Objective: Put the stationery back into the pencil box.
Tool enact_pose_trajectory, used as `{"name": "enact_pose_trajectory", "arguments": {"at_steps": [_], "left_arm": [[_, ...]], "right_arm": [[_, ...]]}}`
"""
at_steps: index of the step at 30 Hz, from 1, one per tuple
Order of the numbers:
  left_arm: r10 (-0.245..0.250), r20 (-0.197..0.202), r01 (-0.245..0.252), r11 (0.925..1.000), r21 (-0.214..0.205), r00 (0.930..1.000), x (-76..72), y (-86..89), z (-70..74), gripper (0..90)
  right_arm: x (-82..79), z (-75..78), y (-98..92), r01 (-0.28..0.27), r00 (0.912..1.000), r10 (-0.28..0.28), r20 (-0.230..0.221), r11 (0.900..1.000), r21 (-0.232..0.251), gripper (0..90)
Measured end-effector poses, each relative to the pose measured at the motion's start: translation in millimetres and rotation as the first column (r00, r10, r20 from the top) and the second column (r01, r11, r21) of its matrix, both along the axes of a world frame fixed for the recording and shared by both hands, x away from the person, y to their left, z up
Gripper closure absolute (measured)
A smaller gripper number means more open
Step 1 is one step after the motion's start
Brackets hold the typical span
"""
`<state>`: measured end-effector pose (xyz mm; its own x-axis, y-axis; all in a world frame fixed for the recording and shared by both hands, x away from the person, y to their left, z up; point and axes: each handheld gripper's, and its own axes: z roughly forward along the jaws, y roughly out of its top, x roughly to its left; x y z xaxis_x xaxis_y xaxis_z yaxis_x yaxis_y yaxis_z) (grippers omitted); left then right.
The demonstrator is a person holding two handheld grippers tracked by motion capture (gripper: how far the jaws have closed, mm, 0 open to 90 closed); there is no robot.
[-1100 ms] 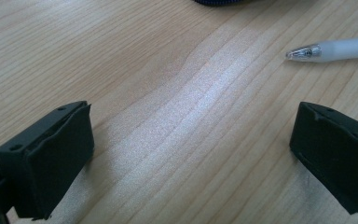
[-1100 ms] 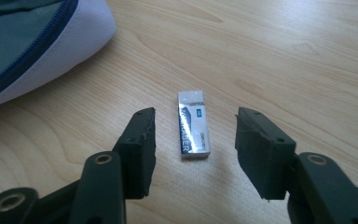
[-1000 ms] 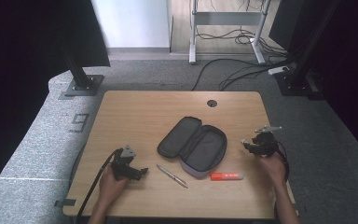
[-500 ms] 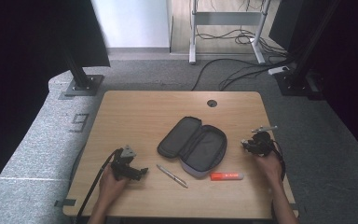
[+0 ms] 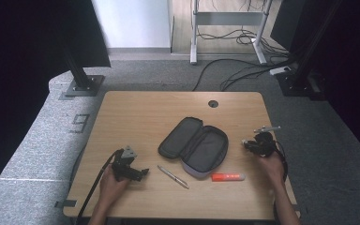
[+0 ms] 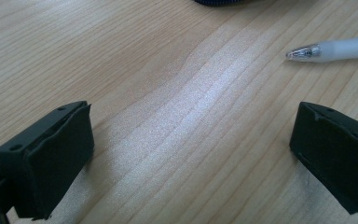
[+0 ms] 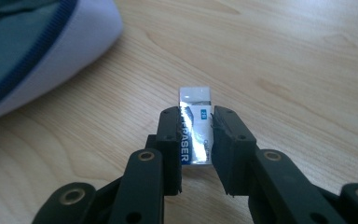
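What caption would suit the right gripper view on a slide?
The right gripper, its jaws just closed, clamps an eraser on the wooden table beside an open pencil case.

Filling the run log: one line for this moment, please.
right hand-held gripper: just closed on eraser | left hand-held gripper: open | pencil case: open

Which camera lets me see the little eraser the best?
The right gripper view. There the eraser sits close up between the jaws of the right hand-held gripper, which have just closed on it, and part of its printed label can be read. In the high view that spot is too small to make the eraser out.
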<state>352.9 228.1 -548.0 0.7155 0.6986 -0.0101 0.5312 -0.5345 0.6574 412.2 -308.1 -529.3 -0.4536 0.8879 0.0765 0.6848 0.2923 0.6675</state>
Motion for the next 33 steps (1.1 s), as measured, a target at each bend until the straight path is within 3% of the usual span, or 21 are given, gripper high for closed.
{"name": "enact_pose_trajectory", "arguments": {"at_steps": [18,23,33], "left_arm": [[0.000,0.000,0.000,1.0000,0.000,1.0000,0.0,0.0,0.0,0.0],[0.000,0.000,0.000,1.0000,0.000,1.0000,0.0,0.0,0.0,0.0],[0.000,0.000,0.000,1.0000,0.000,1.0000,0.0,0.0,0.0,0.0]], "right_arm": [[-7.0,37.8,14.9,-0.060,0.9970,0.060,0.048,0.9982,-0.004,71.3],[-8.4,52.5,26.4,-0.091,0.9932,0.092,0.072,0.9957,-0.013,71.3],[-7.4,67.3,49.4,-0.151,0.9843,0.152,0.089,0.9882,-0.025,71.3]]}}
